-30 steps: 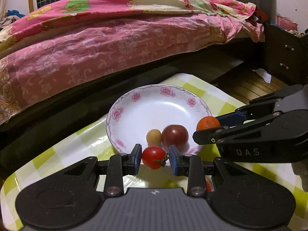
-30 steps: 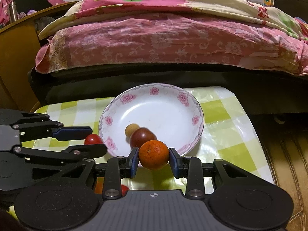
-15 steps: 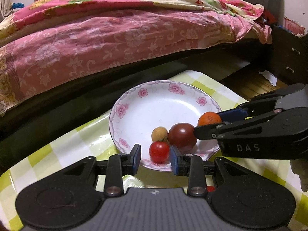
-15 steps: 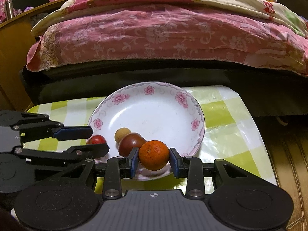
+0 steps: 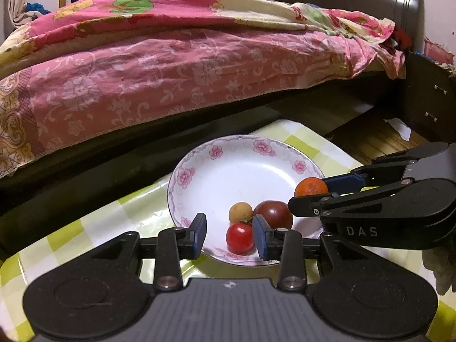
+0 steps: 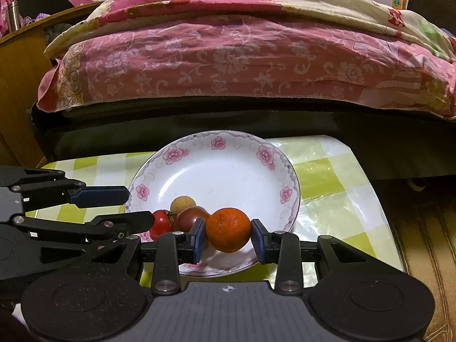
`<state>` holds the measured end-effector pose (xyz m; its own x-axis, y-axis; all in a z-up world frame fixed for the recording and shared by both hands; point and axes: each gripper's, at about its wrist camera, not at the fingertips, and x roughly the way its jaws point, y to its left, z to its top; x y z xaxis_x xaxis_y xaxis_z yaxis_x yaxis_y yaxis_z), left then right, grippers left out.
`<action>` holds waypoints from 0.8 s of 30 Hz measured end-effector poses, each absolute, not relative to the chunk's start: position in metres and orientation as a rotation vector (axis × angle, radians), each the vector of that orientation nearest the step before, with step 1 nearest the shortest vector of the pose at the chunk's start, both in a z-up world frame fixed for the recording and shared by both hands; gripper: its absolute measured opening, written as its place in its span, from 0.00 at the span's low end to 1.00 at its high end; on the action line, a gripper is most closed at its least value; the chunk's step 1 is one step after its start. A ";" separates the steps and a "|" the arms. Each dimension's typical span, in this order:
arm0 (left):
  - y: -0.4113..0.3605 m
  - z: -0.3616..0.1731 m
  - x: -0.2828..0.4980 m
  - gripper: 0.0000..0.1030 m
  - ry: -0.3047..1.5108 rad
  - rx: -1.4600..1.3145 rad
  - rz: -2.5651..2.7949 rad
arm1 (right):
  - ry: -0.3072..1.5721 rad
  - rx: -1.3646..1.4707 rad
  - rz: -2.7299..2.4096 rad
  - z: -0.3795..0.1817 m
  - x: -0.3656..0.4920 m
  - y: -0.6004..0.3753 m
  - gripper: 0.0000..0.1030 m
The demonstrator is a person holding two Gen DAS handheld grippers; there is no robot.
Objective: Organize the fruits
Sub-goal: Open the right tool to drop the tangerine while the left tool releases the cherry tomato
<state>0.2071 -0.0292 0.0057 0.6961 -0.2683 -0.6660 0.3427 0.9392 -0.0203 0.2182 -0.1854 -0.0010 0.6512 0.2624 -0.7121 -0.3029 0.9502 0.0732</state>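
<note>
A white plate with pink flowers (image 5: 242,165) (image 6: 222,171) stands on the checked table. In it lie a small tan fruit (image 5: 240,212) (image 6: 182,203), a dark red tomato (image 5: 274,213) (image 6: 191,219) and a bright red tomato (image 5: 240,238) (image 6: 160,223). My left gripper (image 5: 229,235) is open over the plate's near rim; the red tomato rests free between its fingers, close to the right one. My right gripper (image 6: 228,239) is shut on an orange (image 6: 228,229) (image 5: 311,187) held just above the plate's near side.
A bed with a pink floral quilt (image 5: 171,62) (image 6: 228,57) runs close behind the table. The table's right edge drops to a wooden floor (image 6: 427,242). A dark cabinet (image 5: 427,99) stands at the right and a wooden one (image 6: 20,85) at the left.
My left gripper has opened and let the red tomato down into the plate beside the other fruit. My right gripper has carried the orange forward over the plate's near side.
</note>
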 end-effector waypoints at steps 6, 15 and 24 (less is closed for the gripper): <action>-0.029 0.010 0.204 0.43 0.721 0.110 -0.348 | 0.793 -0.061 0.314 0.001 0.218 -0.186 0.31; -0.027 0.016 0.196 0.44 0.713 0.119 -0.360 | 0.760 -0.078 0.299 0.010 0.214 -0.185 0.33; -0.025 0.018 0.188 0.45 0.713 0.136 -0.365 | 0.762 -0.096 0.291 0.011 0.211 -0.184 0.35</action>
<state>0.1884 -0.0248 0.0184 0.6963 -0.2801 -0.6608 0.3721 0.9282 -0.0014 0.2108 -0.1842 0.0109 0.6857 0.2250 -0.6922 -0.2938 0.9557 0.0196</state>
